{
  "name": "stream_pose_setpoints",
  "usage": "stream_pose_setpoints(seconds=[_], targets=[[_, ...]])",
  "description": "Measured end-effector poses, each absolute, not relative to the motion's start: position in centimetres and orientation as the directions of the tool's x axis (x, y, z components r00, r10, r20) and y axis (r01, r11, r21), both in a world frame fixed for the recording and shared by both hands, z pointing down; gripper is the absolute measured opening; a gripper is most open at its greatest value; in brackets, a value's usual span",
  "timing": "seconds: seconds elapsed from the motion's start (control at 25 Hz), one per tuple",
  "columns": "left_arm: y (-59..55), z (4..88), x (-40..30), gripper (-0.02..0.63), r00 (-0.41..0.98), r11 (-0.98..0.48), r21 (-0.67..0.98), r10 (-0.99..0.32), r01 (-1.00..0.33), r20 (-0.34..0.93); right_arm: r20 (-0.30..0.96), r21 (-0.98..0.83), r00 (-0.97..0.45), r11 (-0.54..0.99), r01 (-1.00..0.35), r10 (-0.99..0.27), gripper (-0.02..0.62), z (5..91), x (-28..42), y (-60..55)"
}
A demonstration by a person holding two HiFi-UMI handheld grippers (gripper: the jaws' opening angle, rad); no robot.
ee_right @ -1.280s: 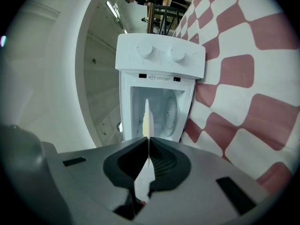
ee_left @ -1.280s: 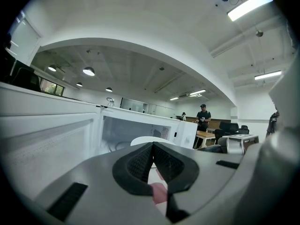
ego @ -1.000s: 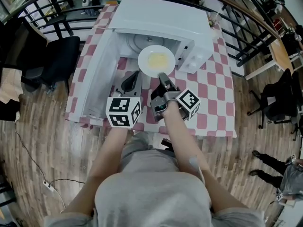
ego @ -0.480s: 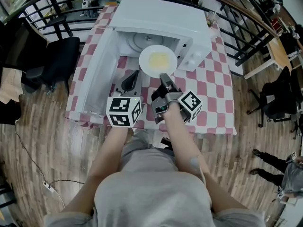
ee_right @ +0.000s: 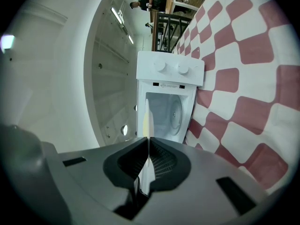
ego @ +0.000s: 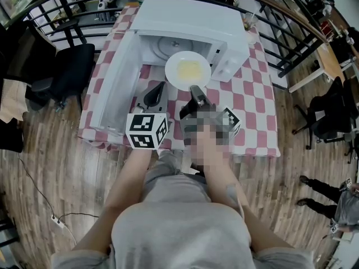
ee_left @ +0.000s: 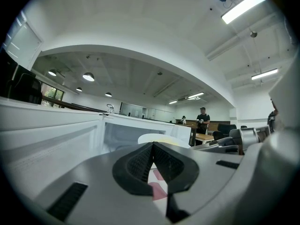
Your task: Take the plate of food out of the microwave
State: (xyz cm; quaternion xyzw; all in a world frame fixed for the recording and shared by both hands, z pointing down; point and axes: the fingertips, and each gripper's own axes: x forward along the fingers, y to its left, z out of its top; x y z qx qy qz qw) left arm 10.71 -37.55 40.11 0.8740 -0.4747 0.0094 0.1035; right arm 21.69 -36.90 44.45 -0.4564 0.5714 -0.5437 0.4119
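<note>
A white plate (ego: 188, 70) with yellow food hangs just in front of the open white microwave (ego: 185, 21). My right gripper (ego: 194, 88) is shut on the plate's near rim. In the right gripper view the plate (ee_right: 147, 121) runs edge-on between the pads of that gripper (ee_right: 148, 146), with the microwave cavity (ee_right: 169, 111) behind it. My left gripper (ego: 161, 86) is shut with nothing in it, to the left of the plate and apart from it. In the left gripper view its jaws (ee_left: 153, 146) meet at the tip, and the plate (ee_left: 154, 138) shows beyond them.
The microwave door (ego: 115, 88) stands swung open at the left, beside my left gripper. The red-and-white checked table (ego: 255, 111) carries the microwave. A black chair (ego: 73, 66) stands left of the table, and railings run behind it.
My right gripper and the plate have shifted slightly right and a little further out from the microwave opening. The left gripper has stayed put.
</note>
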Motion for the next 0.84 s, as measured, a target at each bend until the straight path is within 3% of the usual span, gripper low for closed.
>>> stream_pose_setpoints(seconds=[0.84], targets=[[-36.4, 39.3, 10.5, 0.002, 0.552, -0.534, 0.161, -0.828, -0.830, 0.098, -0.002, -0.997, -0.241, 0.021, -0.074, -0.971, 0.032, 43.4, 21.2, -35.7]])
